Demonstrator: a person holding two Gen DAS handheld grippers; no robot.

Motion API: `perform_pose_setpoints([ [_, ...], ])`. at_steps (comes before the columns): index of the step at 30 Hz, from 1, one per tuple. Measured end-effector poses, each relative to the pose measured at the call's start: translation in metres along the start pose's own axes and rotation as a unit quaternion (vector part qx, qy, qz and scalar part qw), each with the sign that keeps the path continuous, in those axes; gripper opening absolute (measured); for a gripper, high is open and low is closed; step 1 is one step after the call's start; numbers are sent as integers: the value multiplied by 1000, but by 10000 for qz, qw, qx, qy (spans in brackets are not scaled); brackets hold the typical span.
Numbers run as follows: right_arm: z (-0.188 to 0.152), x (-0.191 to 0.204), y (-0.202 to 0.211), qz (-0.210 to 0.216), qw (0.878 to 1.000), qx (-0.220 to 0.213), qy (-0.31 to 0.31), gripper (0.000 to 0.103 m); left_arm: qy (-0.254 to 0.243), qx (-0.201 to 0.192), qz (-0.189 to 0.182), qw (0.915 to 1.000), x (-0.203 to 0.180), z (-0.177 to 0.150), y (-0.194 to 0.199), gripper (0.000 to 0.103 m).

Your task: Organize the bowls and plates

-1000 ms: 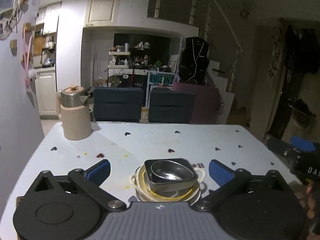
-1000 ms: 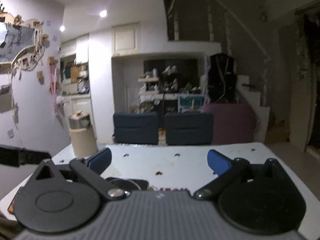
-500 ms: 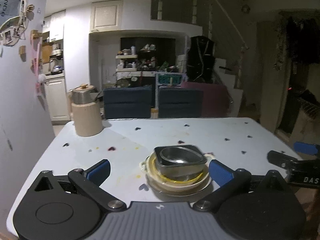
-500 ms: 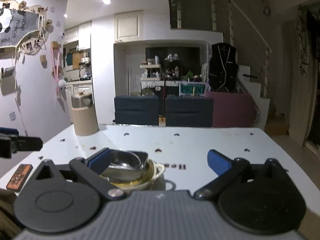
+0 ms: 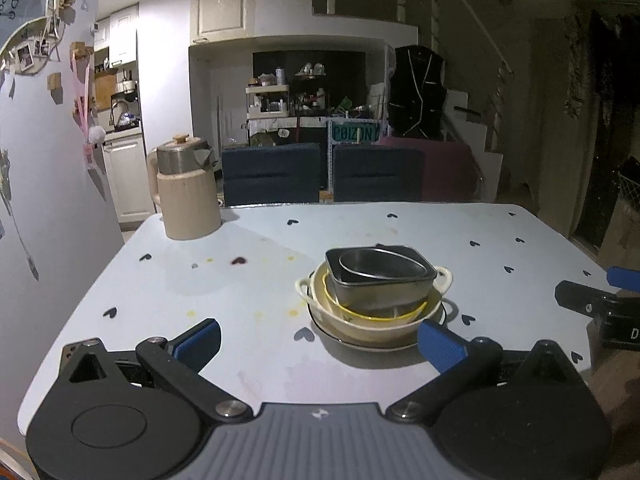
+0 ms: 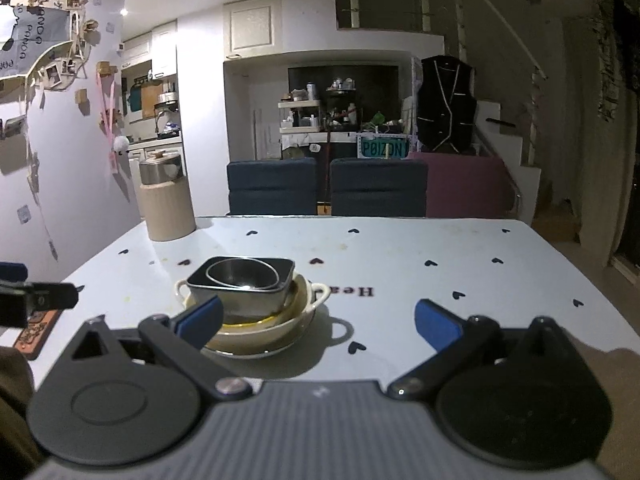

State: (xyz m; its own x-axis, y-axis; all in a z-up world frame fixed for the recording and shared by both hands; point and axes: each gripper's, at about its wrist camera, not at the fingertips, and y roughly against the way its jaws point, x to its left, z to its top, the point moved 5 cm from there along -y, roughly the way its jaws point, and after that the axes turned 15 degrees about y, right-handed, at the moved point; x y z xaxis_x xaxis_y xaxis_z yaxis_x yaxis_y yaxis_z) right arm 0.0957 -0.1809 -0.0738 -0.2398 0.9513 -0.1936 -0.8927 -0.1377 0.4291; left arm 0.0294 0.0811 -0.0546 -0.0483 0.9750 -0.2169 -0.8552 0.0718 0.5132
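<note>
Pulled back and up from the stack over the last second: seen close under the left gripper (image 5: 318, 338) a moment earlier, then farther off on the table (image 5: 400, 224). Left gripper wide open, empty. Right gripper (image 6: 318, 318) likewise spread, holding nothing. Found nested near the table's middle, slightly left: round steel bowl (image 5: 376, 266) inside square dark pan (image 5: 384, 292), inside yellow-rimmed bowl (image 5: 372, 312), inside cream handled bowl (image 5: 360, 324), on a plate (image 5: 376, 345). Kettle (image 5: 186, 192) far left. Judged stacking done, with both tools retreating
</note>
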Motion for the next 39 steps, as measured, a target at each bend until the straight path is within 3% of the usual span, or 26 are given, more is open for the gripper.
perform_pose_setpoints([
  [6,-4,1,2,-120,9999,-26,116,103,-110,-63,243,9996,6,-3,-3,103],
  [39,-6,-2,2,-218,9996,-111,162,103,-131,-53,77,9999,1,-6,-3,103],
])
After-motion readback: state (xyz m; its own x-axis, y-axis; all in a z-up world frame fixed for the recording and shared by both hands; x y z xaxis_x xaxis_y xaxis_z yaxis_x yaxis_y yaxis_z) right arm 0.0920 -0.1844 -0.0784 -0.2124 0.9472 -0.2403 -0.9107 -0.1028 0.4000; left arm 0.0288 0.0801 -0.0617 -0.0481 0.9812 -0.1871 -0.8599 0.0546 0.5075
